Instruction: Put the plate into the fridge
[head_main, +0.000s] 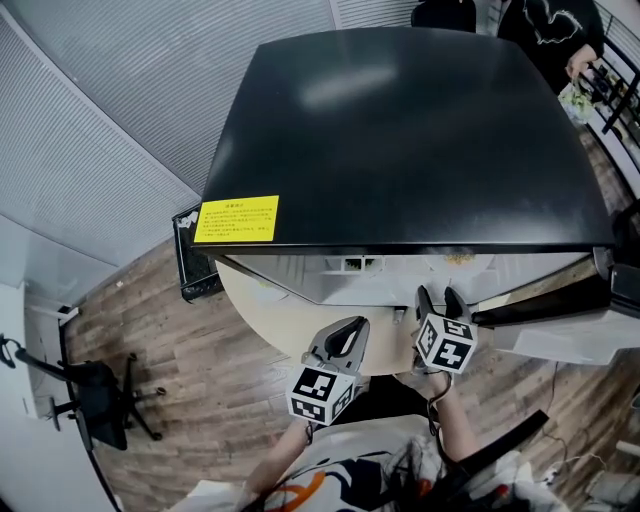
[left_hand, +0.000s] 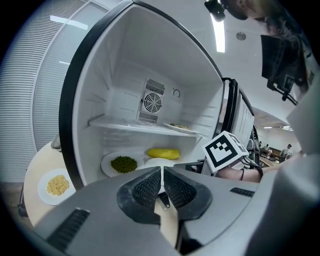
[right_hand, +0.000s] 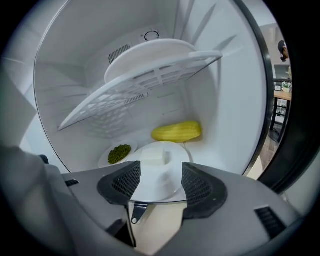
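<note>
A white plate with a white block on it lies on the floor of the open fridge, at the front. My right gripper is open, with its jaws spread to either side of the plate's near rim and not pressing on it. In the left gripper view the same plate shows just inside the fridge, with the right gripper's marker cube beside it. My left gripper is shut with nothing in it and hangs back in front of the fridge. From the head view both grippers, left and right, sit at the fridge opening.
A plate of green peas and a yellow vegetable lie behind the plate. A white wire shelf above carries another plate. A plate of yellow grains sits on the round table. The fridge door stands open at right.
</note>
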